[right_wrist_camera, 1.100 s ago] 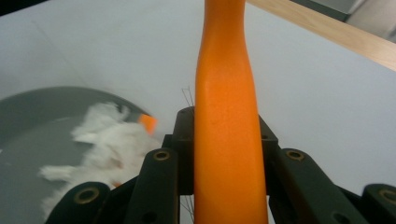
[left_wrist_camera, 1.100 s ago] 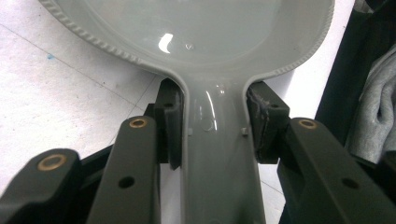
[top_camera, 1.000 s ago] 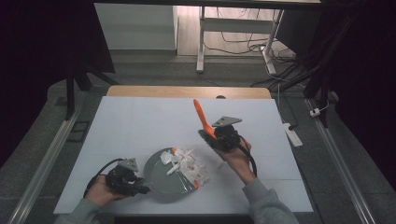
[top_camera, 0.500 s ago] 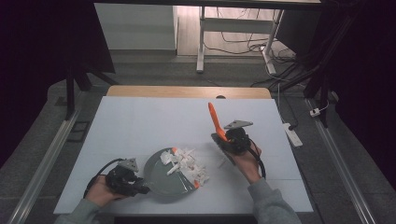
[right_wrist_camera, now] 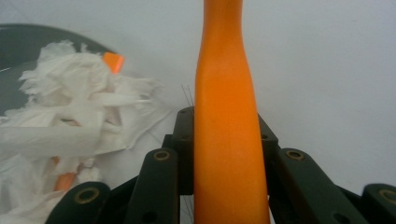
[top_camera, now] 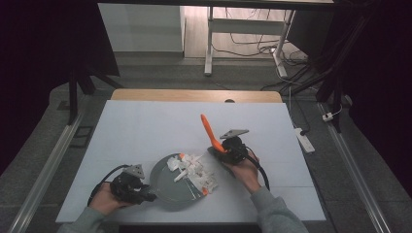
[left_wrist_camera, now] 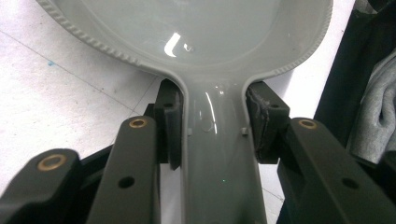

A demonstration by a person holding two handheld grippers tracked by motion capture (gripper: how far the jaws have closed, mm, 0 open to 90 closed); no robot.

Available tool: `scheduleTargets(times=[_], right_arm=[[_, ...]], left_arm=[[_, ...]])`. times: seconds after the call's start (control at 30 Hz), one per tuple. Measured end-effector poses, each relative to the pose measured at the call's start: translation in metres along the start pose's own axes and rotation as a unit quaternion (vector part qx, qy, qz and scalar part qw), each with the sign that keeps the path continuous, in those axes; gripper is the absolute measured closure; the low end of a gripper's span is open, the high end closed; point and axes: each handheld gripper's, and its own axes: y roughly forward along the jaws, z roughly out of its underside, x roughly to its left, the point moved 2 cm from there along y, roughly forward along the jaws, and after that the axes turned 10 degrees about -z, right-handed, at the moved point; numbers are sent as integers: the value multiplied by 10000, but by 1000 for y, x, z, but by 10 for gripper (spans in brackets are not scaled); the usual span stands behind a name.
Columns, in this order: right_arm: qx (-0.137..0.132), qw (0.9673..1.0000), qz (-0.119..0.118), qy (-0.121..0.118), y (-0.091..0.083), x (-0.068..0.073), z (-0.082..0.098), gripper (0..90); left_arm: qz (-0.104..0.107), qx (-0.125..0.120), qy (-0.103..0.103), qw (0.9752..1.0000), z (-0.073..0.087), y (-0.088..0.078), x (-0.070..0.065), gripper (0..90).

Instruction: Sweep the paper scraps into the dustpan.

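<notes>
White bench [top_camera: 145,131] carries a grey dustpan [top_camera: 170,187] near its front edge, handle clamped by the left gripper [left_wrist_camera: 212,126] fingers, while the right gripper [right_wrist_camera: 224,140] fingers clamp an orange brush handle [right_wrist_camera: 224,116] beside crumpled paper scraps [top_camera: 192,170].

White table [top_camera: 145,131] — grey dustpan [top_camera: 167,187], crumpled paper scraps [top_camera: 194,170]

No text, label, brand, number or sign is legible anywhere.

Far half of the white table [top_camera: 145,126] is open, free passage there. Near side is crowded: grey dustpan [top_camera: 167,187] and paper scraps [top_camera: 192,170] sit between the hands.
</notes>
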Motion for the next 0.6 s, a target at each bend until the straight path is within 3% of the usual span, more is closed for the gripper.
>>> scheduleTargets(times=[0.2,0.4,0.5,0.6], right_arm=[[67,9997,-207,-150,14,21,-4,708],[105,9976,-627,-262,32,51,-9,708],[-73,9942,-1044,-249,33,62,-15,708],[-390,9942,-963,-277,22,60,-21,707]], left_arm=[[0,7,15,10000,0,0,0,609],[6,2,3,10000,0,1,0,609],[-2,-3,-3,10000,0,1,-1,609],[1,-2,11,10000,0,1,0,609]])
